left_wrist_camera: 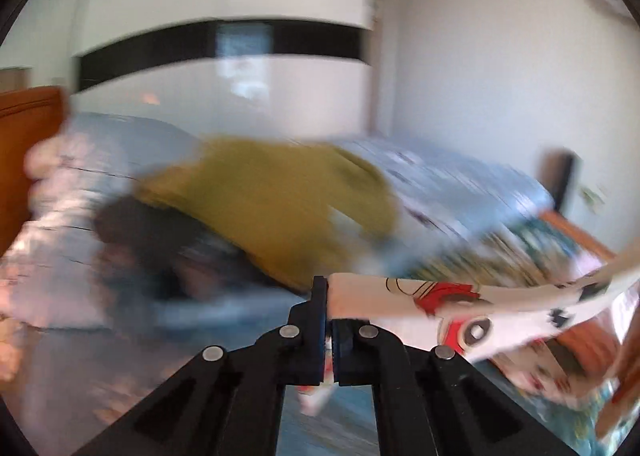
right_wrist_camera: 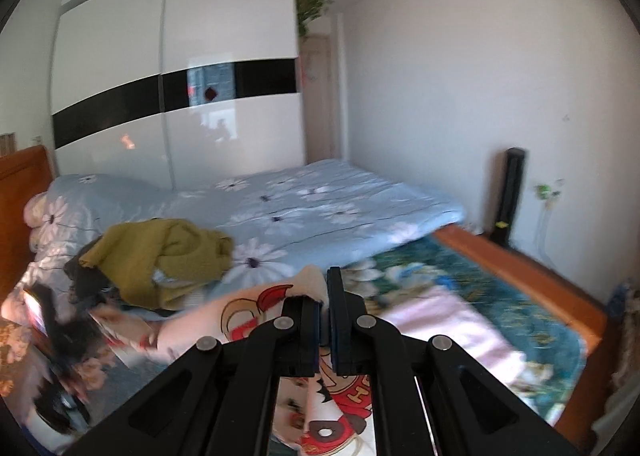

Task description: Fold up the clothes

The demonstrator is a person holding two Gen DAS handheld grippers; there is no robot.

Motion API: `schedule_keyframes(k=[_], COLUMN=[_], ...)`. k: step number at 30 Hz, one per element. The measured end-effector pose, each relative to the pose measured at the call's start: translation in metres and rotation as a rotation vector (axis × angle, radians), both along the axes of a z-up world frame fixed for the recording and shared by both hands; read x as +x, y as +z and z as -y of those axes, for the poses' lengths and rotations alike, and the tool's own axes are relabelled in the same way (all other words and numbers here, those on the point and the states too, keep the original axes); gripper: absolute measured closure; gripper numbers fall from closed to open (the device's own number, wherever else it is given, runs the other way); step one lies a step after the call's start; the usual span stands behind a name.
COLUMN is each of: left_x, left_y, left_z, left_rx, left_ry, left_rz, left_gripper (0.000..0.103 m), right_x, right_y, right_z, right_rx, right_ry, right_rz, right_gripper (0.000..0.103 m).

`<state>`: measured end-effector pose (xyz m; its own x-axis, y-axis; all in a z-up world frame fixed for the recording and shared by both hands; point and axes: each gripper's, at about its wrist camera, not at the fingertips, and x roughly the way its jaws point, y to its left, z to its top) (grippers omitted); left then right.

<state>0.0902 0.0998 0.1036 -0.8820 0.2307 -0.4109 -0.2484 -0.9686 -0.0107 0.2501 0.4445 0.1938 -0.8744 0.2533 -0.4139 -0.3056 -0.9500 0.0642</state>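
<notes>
left wrist view: left gripper (left_wrist_camera: 328,320) and right gripper (right_wrist_camera: 325,320) both pinch the cartoon-print garment (left_wrist_camera: 460,316).

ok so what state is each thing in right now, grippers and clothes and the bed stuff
left gripper: shut on the cartoon garment's edge
right gripper: shut on the same garment
white cartoon-print garment: lifted, stretched between both grippers
olive-green garment: crumpled, unfolded, on the bed
dark garment: bunched beside the olive one
pale pink cloth: lying flat on the bed
blue floral quilt: spread over the far side
white sliding wardrobe: doors closed
</notes>
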Motion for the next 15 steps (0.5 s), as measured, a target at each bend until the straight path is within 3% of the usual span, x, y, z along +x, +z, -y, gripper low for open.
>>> schedule_keyframes(k=[2,6,8,11,15], left_x=[-0.007,-0.022,-0.016,-0.001,0.018], left_y=[0.030,0.090,0.106,0.095,0.027], left_z=[0.042,0.125,0.157,0.192,0.199], left_rx=[0.009,0.027,0.041,0.072,0.036], left_ry=[0.096,0.288,0.344,0.369,0.335], left_rz=[-0.056,-0.167,-0.204,-0.187,-0.089], left_gripper=[0.101,0.101,0.101,0.101,0.101], right_x=[-0.035,-0.080,-0.089,-0.094,-0.083], right_y=[0.004,0.050,0.066,0.048,-0.030], right_z=[0.018,0.069,0.092,0.118,0.122], right_rx=[-0.043,-0.090,-0.106,-0.021,0.025], right_ry=[0.068,0.230,0.302,0.353,0.391], right_rz=[-0.021,-0.174,-0.226,-0.167,0.029], right_gripper=[0.100,0.100,0.100,0.100,0.100])
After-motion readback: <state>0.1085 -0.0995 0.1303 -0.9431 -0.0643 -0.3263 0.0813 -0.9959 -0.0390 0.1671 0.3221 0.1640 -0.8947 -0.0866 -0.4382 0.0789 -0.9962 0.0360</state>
